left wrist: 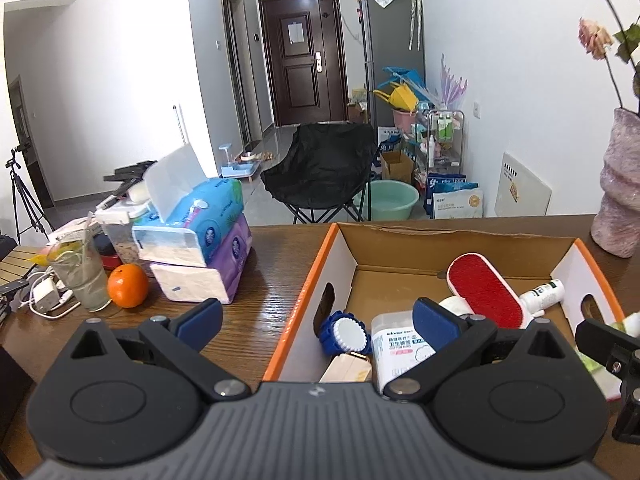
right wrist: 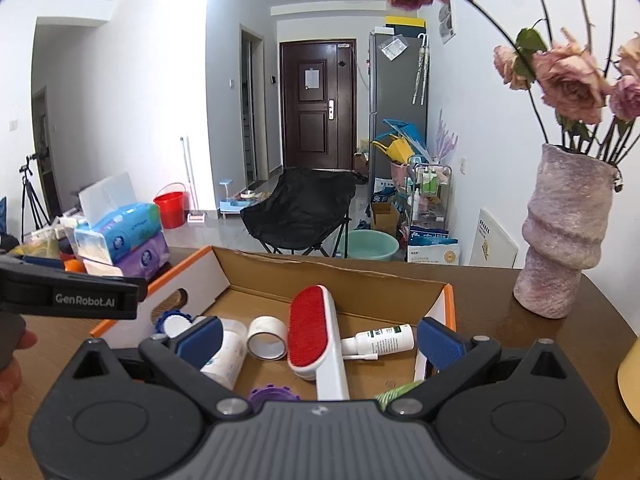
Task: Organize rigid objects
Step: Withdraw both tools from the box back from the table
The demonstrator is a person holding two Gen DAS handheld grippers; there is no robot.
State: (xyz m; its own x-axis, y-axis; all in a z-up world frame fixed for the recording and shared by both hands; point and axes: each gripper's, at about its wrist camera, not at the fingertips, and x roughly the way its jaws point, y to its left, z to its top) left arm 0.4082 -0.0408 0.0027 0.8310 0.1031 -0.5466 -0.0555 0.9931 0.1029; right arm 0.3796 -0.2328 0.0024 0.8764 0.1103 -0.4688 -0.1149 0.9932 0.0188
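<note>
An orange-edged cardboard box (left wrist: 304, 300) (right wrist: 450, 304) sits on the wooden table. Inside lie a red and white lint brush (left wrist: 486, 290) (right wrist: 310, 330), a white spray bottle (left wrist: 544, 292) (right wrist: 384, 340), a tape roll (right wrist: 266, 338), a cotton-bud tub (left wrist: 396, 346) (right wrist: 228, 354) and a blue and white round piece (left wrist: 346, 334). My left gripper (left wrist: 318, 322) hangs open over the box's left wall, holding nothing. My right gripper (right wrist: 318, 338) is open above the box, with the brush lying below, between its fingers.
Stacked tissue packs (left wrist: 204, 252), an orange (left wrist: 128, 285) and a glass with a drink (left wrist: 82, 276) stand left of the box. A pink vase with dried roses (right wrist: 560, 232) stands at the right. A purple round piece (right wrist: 272, 395) lies near the box's front.
</note>
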